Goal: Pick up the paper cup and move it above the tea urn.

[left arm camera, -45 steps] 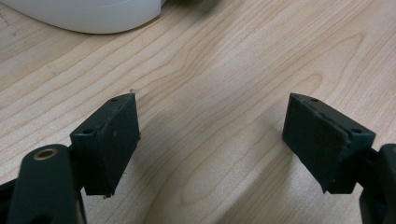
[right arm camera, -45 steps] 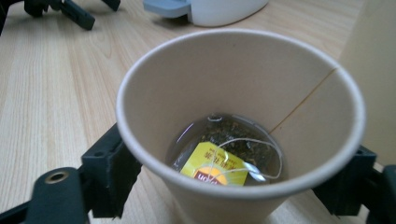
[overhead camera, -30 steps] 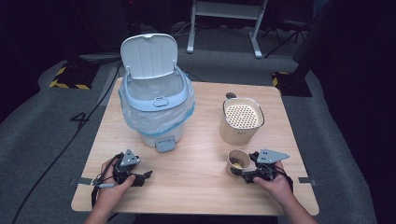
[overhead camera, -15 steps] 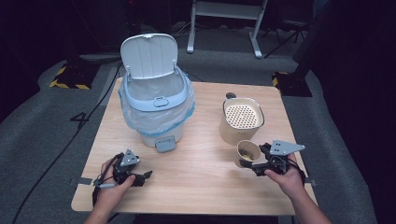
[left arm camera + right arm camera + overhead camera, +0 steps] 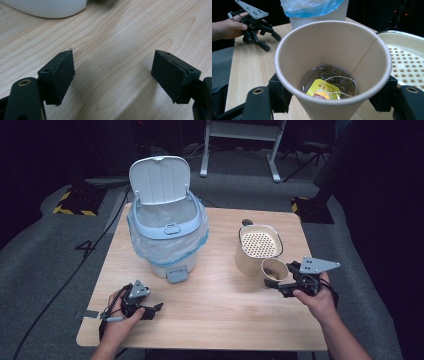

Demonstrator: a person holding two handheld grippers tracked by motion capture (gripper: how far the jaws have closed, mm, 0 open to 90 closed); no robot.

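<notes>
Right gripper [image 5: 284, 285] holds the paper cup [image 5: 274, 270], one jaw pressed on each side of its wall (clear in the right gripper view, cup [image 5: 332, 67] seated between the two black jaws). Cup sits off the table [image 5: 215, 320] near its right side, just beside the cream strainer pot [image 5: 258, 251], in front of it and close to its wall; touching or not, cannot tell. Cup's long axis runs bottom to mouth and is tilted: in the high view the mouth leans up and toward the person, not straight up. Inside: a little tea, wet leaves and a yellow tea bag tag [image 5: 322, 90] with string at the bottom. Left gripper [image 5: 150, 310] rests low on the table at the front left, jaws wide apart with nothing between them, bare wood under them in the left gripper view [image 5: 112, 72]. Bin [image 5: 167, 240] with a blue bag liner stands at the back left, lid up, well apart from the cup.
</notes>
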